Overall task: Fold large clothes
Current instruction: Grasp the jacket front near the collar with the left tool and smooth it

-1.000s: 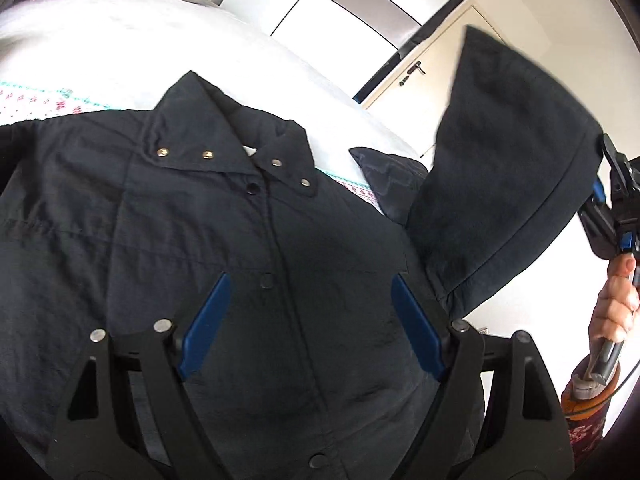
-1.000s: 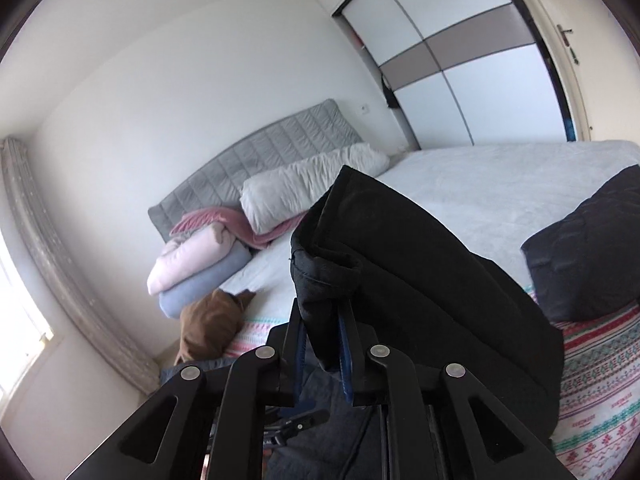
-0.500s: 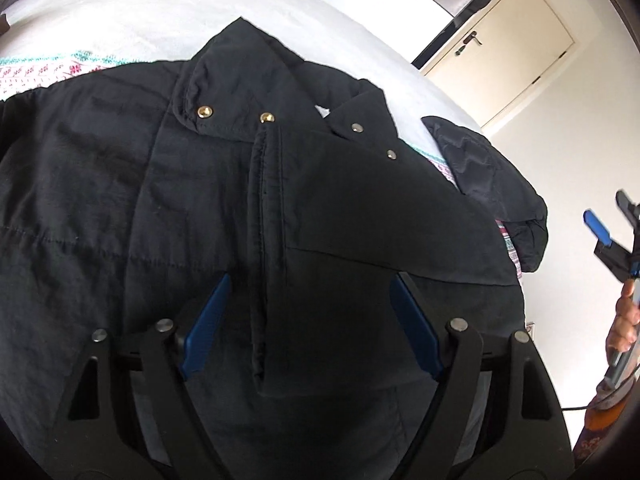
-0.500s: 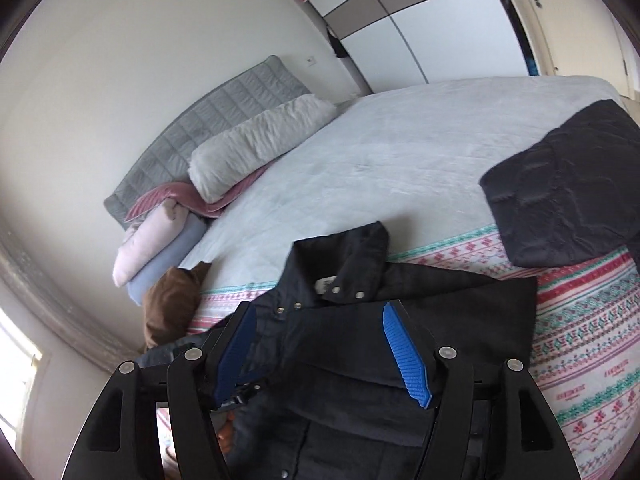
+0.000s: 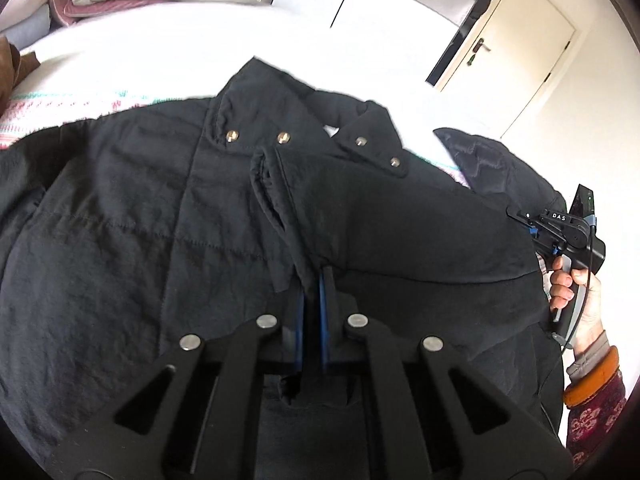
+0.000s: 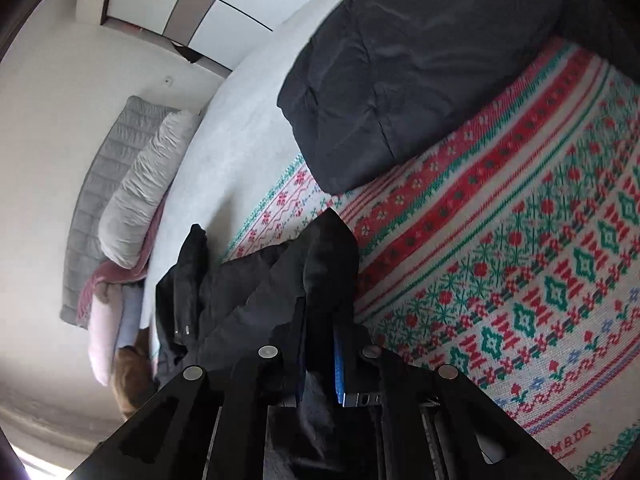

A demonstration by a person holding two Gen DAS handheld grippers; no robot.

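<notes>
A large black snap-button jacket (image 5: 120, 220) lies front-up on the bed, collar toward the far side. Its right sleeve (image 5: 400, 220) is folded across the chest. My left gripper (image 5: 311, 280) is shut on the cuff end of that sleeve near the jacket's middle. My right gripper (image 6: 318, 312) is shut on the jacket's edge (image 6: 320, 256) at the right side, rolled sideways, low over the patterned blanket (image 6: 520, 260). The right gripper also shows in the left wrist view (image 5: 560, 232), held by a hand at the jacket's right edge.
A dark quilted garment (image 6: 420, 60) lies on the blanket to the right of the jacket, also in the left wrist view (image 5: 500, 168). Pillows (image 6: 144, 184) and folded bedding (image 6: 104, 320) sit at the grey headboard. A wardrobe and door (image 5: 512, 40) stand beyond the bed.
The right gripper laid the sleeve across the chest, opened, then dropped to the jacket's right edge and shut on it. The left gripper went from open to shut on the sleeve's cuff end.
</notes>
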